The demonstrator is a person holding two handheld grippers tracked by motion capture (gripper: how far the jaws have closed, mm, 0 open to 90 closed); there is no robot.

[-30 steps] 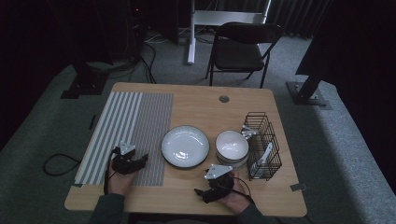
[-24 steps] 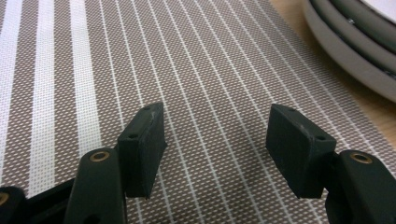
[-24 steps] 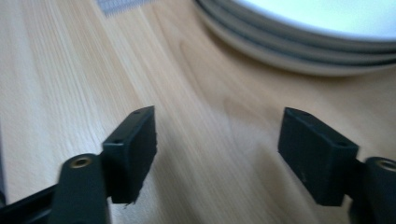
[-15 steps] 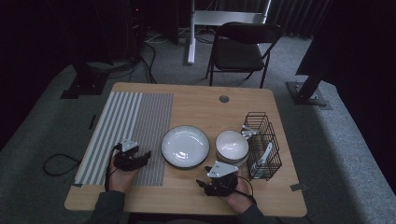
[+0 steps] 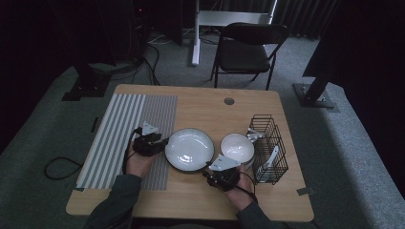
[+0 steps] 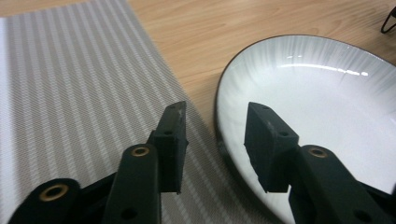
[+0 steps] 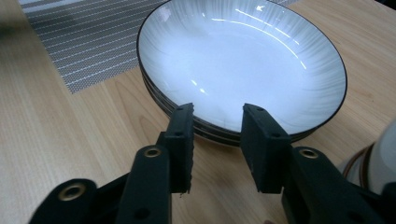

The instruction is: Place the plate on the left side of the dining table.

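On the wooden table, the stacked plates sit mid-table, unlifted. My left gripper straddles the rim, my right gripper nears the front edge (jaws have just been closing, gripping nothing yet). Lifting remains.

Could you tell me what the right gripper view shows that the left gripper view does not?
The right gripper view shows the plates as a stack, with more rims under the top one, and the edge of a bowl at its right. Its jaws have just been closing, with nothing between them. The left gripper view shows the left gripper straddling the plate's near rim, one jaw over the striped mat, one over the white inside, pads not pressing; its jaws have just been closing too. Both share the plate, mat and wooden table.
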